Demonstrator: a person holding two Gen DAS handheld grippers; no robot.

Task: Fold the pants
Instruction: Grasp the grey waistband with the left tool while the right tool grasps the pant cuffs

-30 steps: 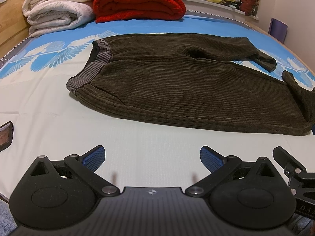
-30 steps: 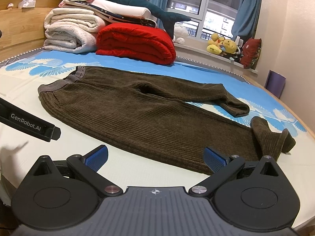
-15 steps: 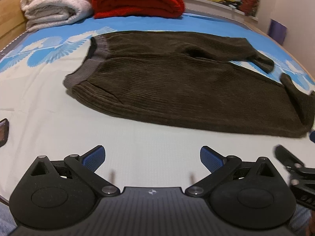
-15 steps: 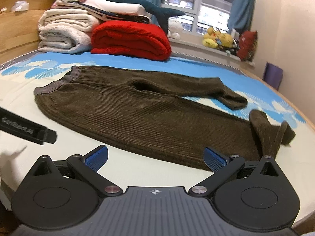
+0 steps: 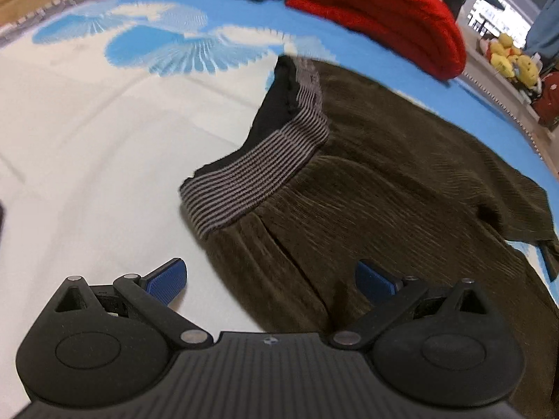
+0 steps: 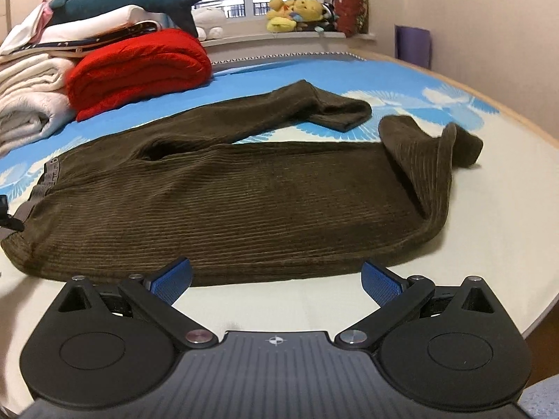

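The brown pants (image 6: 223,206) lie flat on the bed (image 6: 506,188), spread out long. They are made of soft cloth with little ridges. The striped grey waistband (image 5: 258,178) is at one end, and it gapes open so the dark inside shows. There is some writing on the waistband, but it is too small to read. At the other end from the waistband, one leg (image 6: 307,108) lies straight toward the red blanket (image 6: 139,70). The other leg has its end (image 6: 429,160) folded back and standing up in a bump.

The left gripper (image 5: 270,277) hangs low right by the waistband. Its two blue fingers (image 5: 166,277) are wide apart, with one over the sheet and one over the brown cloth. It holds nothing.

The right gripper (image 6: 276,277) hangs at the long near edge of the pants, farther from the waistband. Its blue fingers (image 6: 380,281) are wide apart too, and it holds nothing.

The sheet is white near the pants and blue with white fans beyond them. Past the waistband, next to the red blanket, sit white folded blankets (image 6: 31,97). A toy shark (image 6: 139,3) lies on top of that pile. Yellow soft toys (image 6: 297,12) sit by the window.
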